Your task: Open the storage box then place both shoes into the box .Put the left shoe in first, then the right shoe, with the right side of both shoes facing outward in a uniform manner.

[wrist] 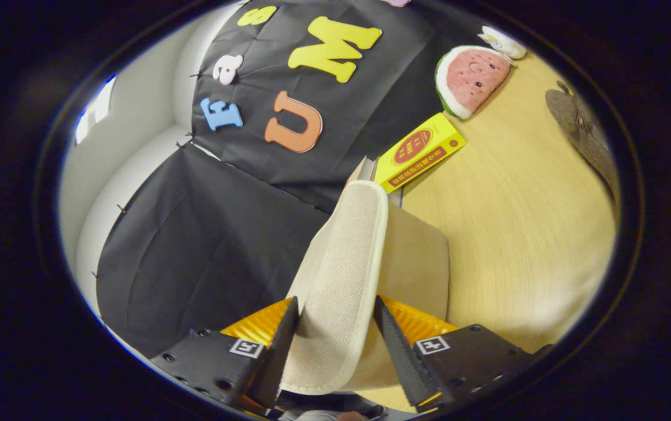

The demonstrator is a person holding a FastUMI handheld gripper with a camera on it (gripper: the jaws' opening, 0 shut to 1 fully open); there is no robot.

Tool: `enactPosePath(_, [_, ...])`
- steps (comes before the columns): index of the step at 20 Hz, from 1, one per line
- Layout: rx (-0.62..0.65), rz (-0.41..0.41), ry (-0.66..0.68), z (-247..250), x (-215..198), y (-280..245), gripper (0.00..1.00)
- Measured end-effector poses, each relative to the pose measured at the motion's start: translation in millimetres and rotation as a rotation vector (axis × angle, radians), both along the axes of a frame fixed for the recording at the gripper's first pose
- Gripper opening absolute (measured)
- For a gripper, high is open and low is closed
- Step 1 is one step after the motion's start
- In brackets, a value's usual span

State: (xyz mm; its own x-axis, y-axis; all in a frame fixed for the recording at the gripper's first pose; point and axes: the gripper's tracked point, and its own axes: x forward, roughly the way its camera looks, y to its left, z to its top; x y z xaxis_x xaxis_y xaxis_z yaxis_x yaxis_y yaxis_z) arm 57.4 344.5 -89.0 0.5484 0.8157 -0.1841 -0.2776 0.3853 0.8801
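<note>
Item held: one cream fabric shoe (344,280), slipper-like, with a woven textured face and a rolled pale edge; it stands between the fingers and rises away from them, its far end reaching toward the yellow box.
Gripper (335,345): both fingers press on the shoe's flanks, one on each side, pinching it firmly; the shoe is carried off the table.
Which shoe: cannot tell whether this is the left or the right, nor which side faces outward.
Behind the shoe: a tan, flat-sided form (420,263) just beside the shoe; it may be the storage box or its flap, but this cannot be settled.
Second shoe: a dark brown shape (581,131) lies well apart on the far part of the table; it could be other footwear, too distorted to confirm.
Table (522,222): pale wood grain, bare across a wide stretch beside the held shoe.
Other objects: a yellow box (423,152) lying flat just beyond the shoe's far end; a watermelon-slice plush (472,79) farther off by the booth wall, a small white toy (502,41) beside it.
Task progress (judged): one shoe is in hand and in transit; its placing is not yet done. Whether the box is already open cannot be read. At least one placement remains.
Open room: broad bare table on the side of the tan form gives free travel; on the other side the dark cloth wall (206,245) stands close.
Edges to mind: the yellow box near the shoe's far end; the upper edge of the tan form.
</note>
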Motion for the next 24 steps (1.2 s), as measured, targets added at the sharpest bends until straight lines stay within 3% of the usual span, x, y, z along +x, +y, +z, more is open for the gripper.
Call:
enactPosePath(2, [-0.004, -0.024, -0.036, 10, 1, -9, 0.53])
enactPosePath(4, [-0.006, -0.098, -0.053, 25, 9, -25, 0.32])
enactPosePath(7, [-0.044, -0.074, -0.099, 39, 1, -15, 0.04])
enactPosePath(14, [-0.093, -0.033, -0.296, 128, -11, 23, 0.00])
enactPosePath(24, [-0.176, 0.080, -0.478, 203, -34, 172, 0.01])
